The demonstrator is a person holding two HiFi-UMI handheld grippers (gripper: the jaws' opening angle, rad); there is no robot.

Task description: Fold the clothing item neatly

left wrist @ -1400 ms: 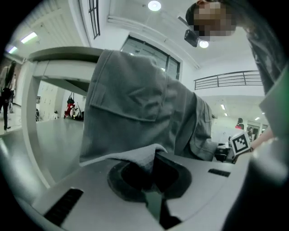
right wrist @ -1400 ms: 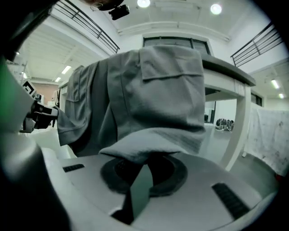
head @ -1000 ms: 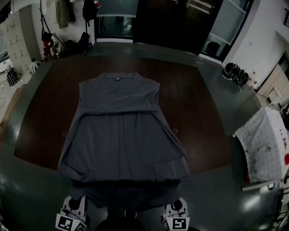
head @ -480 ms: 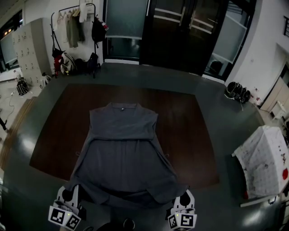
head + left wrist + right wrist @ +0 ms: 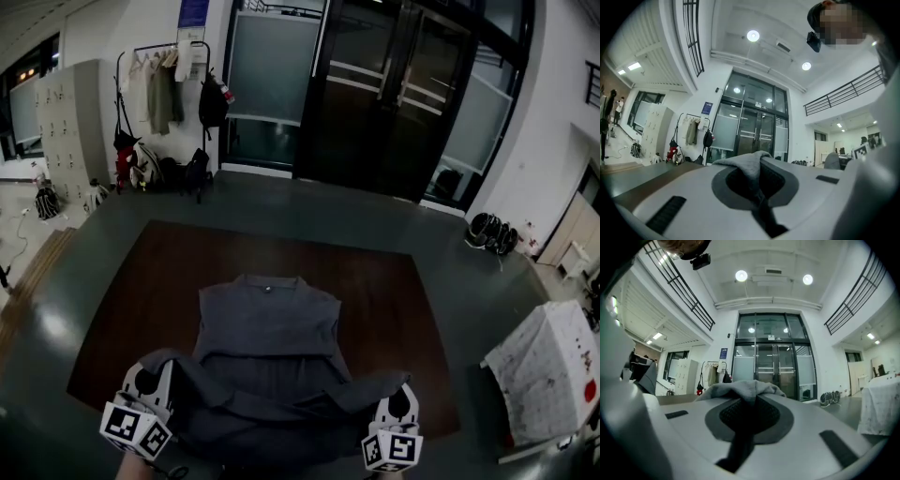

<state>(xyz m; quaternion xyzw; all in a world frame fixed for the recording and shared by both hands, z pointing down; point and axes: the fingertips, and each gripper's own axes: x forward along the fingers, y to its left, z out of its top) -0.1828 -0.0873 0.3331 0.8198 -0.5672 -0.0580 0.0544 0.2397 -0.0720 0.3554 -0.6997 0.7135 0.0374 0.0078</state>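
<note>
Lifted higher, left gripper [image 5: 150, 373] and right gripper [image 5: 401, 396] pinch soft grey garment [image 5: 269, 323]

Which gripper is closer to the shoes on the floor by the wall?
Right. The right gripper holds the shirt's right corner, on the same side as the shoes. The left gripper holds the opposite corner, farther away.

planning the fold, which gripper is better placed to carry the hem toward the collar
Neither alone: the left gripper and right gripper each pinch a near corner of the grey garment, level with each other, so both should probably carry it together.
</note>
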